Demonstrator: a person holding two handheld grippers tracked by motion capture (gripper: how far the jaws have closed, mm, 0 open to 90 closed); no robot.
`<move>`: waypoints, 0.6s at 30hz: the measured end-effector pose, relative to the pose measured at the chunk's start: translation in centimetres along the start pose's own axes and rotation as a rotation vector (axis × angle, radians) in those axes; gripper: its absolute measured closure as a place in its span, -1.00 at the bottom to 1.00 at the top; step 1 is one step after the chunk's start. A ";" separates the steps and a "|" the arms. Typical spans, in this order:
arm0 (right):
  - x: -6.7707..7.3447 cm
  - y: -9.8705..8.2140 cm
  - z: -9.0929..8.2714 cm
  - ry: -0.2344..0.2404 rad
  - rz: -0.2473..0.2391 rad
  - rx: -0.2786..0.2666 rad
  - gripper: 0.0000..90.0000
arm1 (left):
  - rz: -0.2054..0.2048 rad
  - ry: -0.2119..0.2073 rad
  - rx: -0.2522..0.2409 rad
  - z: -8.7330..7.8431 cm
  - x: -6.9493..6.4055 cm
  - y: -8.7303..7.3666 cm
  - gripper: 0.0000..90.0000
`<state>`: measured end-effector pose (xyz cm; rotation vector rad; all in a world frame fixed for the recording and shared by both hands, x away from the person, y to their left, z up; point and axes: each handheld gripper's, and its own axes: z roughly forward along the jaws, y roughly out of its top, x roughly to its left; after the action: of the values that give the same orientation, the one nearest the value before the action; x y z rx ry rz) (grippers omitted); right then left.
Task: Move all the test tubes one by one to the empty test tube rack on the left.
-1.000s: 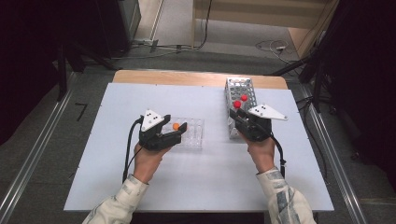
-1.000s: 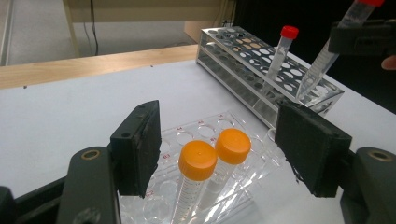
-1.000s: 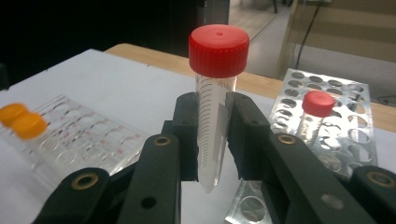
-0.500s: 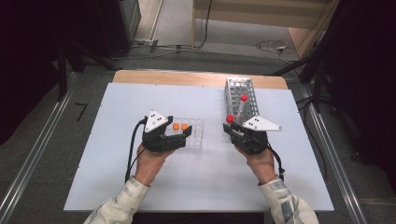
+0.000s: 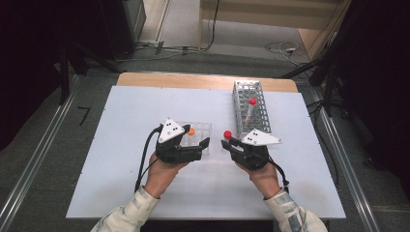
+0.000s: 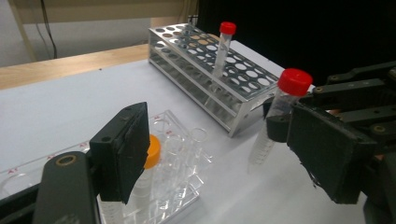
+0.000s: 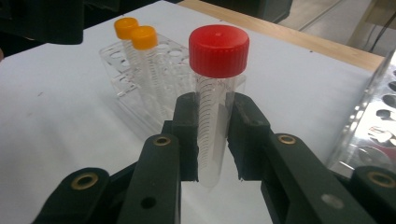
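My right gripper [image 7: 212, 135] is shut on a clear tube with a red cap [image 7: 218, 51], held upright over the table between the two racks [image 5: 227, 134]. My left gripper [image 5: 198, 145] is beside the clear plastic rack [image 5: 200, 130]. Its jaws have just been opening and stand wide, pressing on nothing [image 6: 224, 154]. An orange-capped tube [image 6: 152, 149] stands in that rack just behind the left pad [image 6: 121, 154]. Two orange caps [image 7: 143, 37] show in the right gripper view. Another red-capped tube [image 5: 252, 101] stands in the metal rack [image 5: 241, 92].
The metal rack with many holes lies at the back right of the white table [image 5: 125, 116], close to my right hand. A wooden strip [image 5: 159, 79] runs along the far edge. Dark frames and cables lie on the floor beyond.
My right gripper carried the red-capped tube from the metal rack leftward and nearer. My left gripper drew back from the clear rack, leaving an orange-capped tube standing in it.
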<state>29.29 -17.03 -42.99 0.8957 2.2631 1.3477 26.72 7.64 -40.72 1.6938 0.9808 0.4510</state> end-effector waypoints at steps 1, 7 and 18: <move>0.1 0.0 0.1 0.009 0.003 0.001 0.59 | 0.004 -0.004 0.004 0.0 -0.1 0.0 -0.51; 1.0 -0.3 0.6 0.045 -0.009 0.008 0.59 | 0.022 -0.043 0.012 0.2 -0.8 -0.2 -0.39; 3.2 -0.4 1.6 0.110 -0.038 0.011 0.59 | 0.036 -0.115 0.031 0.7 -1.6 -0.6 0.13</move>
<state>27.72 -13.94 -44.01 0.7970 2.3590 1.4007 26.08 6.01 -41.22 1.7481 0.8787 0.3597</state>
